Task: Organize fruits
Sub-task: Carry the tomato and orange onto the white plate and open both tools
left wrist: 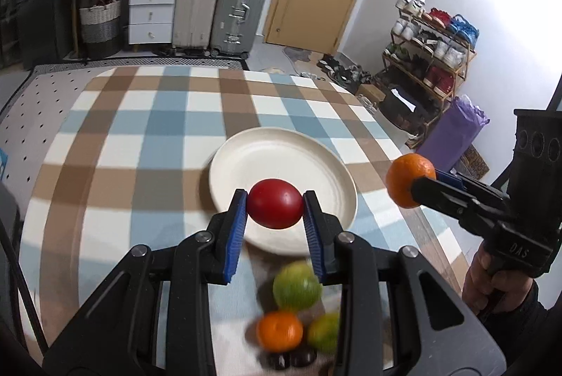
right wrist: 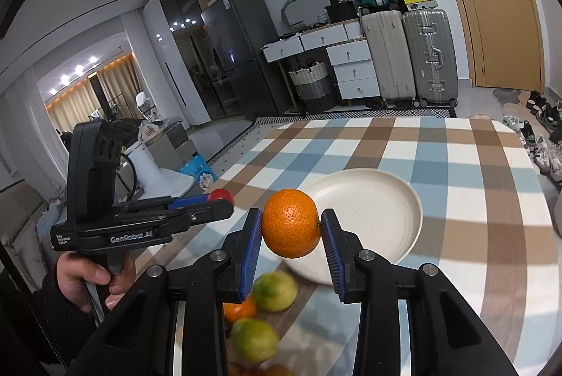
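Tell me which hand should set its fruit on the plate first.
Left, probably. The left gripper holds the red fruit right in front of the empty plate, while the right gripper holds its orange off the plate's side.

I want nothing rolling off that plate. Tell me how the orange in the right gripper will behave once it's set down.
The orange looks round, so it would probably roll if dropped. The white plate has a raised rim that should contain it. Its dimpled peel likely grips the blue fingers well.
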A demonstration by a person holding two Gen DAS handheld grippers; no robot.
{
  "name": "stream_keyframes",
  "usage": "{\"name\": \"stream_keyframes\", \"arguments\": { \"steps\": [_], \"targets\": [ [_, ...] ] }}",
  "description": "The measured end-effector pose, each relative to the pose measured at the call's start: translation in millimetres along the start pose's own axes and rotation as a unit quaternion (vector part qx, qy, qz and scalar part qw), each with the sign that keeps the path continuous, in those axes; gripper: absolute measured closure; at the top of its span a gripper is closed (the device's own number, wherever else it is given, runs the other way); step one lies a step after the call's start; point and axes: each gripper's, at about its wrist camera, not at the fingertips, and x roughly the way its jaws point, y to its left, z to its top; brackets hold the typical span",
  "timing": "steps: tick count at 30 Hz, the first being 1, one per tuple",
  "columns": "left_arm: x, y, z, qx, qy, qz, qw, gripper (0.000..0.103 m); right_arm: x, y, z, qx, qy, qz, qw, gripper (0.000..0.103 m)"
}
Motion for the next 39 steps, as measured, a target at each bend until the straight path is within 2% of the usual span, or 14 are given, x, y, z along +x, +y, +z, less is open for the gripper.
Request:
{"name": "stream_keyframes", "arguments": {
  "steps": [5,9,12,15,19,25,31,39],
  "targets": [
    [43,-3,32,0.015,0.009,0.002,0.9999,0.074,25,-23,17,0.0,0.009,-0.007,1.0,0.068],
    [82,-7,45,0.055,0.007,0.034,0.9979,0.074,51,-43,25,0.004,0.02,-0.011,1.0,0.068],
    [112,0,53,0.046,0.022,0.012,0.9986,0.074,71,-54,26,0.002,0.033,-0.021,0.999,0.068],
    [133,6,55,0.038,0.036,0.007,0.9986,0.074,91,-64,25,0.003,0.049,-0.026,0.998,0.068],
    [156,18,60,0.011,0.053,-0.022,0.9983,0.074,110,-79,24,0.015,0.059,-0.02,0.998,0.068],
    [187,29,63,-0.002,0.077,-0.031,0.9965,0.074,135,-93,22,0.019,0.075,-0.022,0.997,0.068],
    [209,34,64,-0.017,0.095,-0.043,0.9944,0.074,151,-93,16,0.005,0.087,-0.029,0.996,0.068],
    [225,43,68,-0.043,0.111,-0.056,0.9913,0.074,162,-103,16,0.022,0.097,-0.045,0.994,0.067]
  ]
}}
